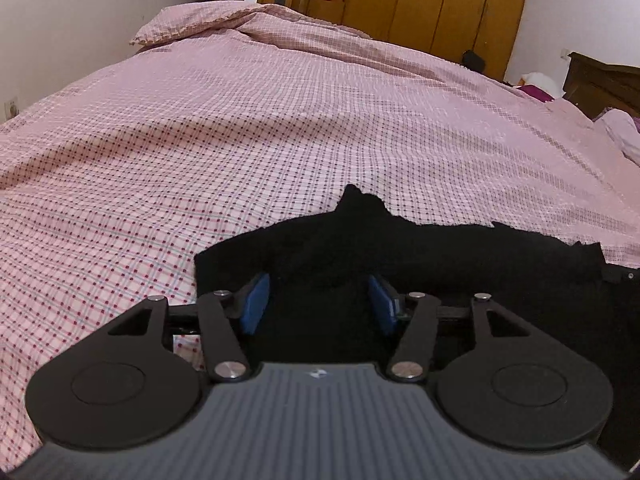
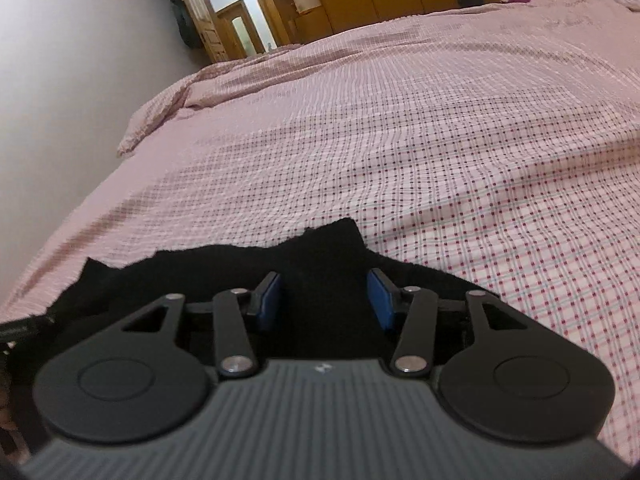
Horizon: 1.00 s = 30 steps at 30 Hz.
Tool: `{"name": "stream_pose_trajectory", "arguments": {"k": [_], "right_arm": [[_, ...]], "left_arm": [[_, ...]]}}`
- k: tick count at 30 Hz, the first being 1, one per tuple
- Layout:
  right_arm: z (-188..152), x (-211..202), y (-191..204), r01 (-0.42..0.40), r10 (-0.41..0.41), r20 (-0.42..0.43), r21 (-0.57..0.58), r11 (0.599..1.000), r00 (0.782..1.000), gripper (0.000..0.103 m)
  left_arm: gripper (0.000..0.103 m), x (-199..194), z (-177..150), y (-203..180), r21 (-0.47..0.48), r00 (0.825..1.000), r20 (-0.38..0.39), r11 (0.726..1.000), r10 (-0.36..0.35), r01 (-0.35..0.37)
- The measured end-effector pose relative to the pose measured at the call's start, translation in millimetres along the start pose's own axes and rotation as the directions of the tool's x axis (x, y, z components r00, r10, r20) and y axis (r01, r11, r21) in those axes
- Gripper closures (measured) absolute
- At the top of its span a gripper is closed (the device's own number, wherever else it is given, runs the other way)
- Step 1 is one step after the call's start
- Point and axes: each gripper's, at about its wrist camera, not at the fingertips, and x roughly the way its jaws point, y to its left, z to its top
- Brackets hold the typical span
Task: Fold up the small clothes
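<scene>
The checked pink bedspread (image 1: 280, 120) covers the whole work surface, with wooden wardrobes (image 1: 440, 0) at the far end. The black garment (image 1: 440, 248) lies on the near edge of the bed, spread left to right, its far hem ragged and peaked. My left gripper (image 1: 319, 304) stands partly open over the garment's left portion, cloth between the blue pads (image 1: 252, 304); whether they pinch it I cannot tell. My right gripper (image 2: 326, 300) likewise, partly open over the right portion. Recommendation: seat both grips evenly on matching edges before lifting, keeping the fold line straight.
</scene>
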Motion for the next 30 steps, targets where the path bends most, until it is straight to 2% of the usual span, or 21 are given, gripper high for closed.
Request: {"name": "stream_pose_trajectory", "arguments": {"k": [6, 9, 10, 20, 30], "right_arm": [[-3.1, -29.5, -4.9, 0.012, -0.015, 0.040, 0.079, 0.997, 0.999, 0.051], [-5.6, -49.4, -7.0, 0.010, -0.017, 0.062, 0.110, 0.994, 0.998, 0.040], [-6.8, -56.2, -7.4, 0.016, -0.025, 0.072, 0.116, 0.993, 0.997, 0.039], [-34.2, -113.5, -13.6, 0.076, -0.093, 0.105, 0.158, 0.984, 0.990, 0.038], [-64.4, -132.0, -23.7, 0.102, -0.118, 0.077, 0.184, 0.978, 0.990, 0.038]], "left_arm": [[0.040, -22.4, 8.1, -0.3, -0.042, 1.000, -0.021, 0.999, 0.002, -0.003], [0.039, -36.5, 10.7, -4.8, -0.024, 0.999, -0.030, 0.999, 0.024, -0.025], [0.038, -41.0, 11.3, -6.7, -0.016, 0.999, -0.033, 0.999, 0.030, -0.031], [0.027, -89.9, -1.2, -19.3, -0.014, 0.999, -0.047, 1.000, 0.012, -0.013], [0.023, -112.4, -26.5, -27.2, -0.037, 0.995, -0.100, 0.999, 0.004, -0.007]]}}
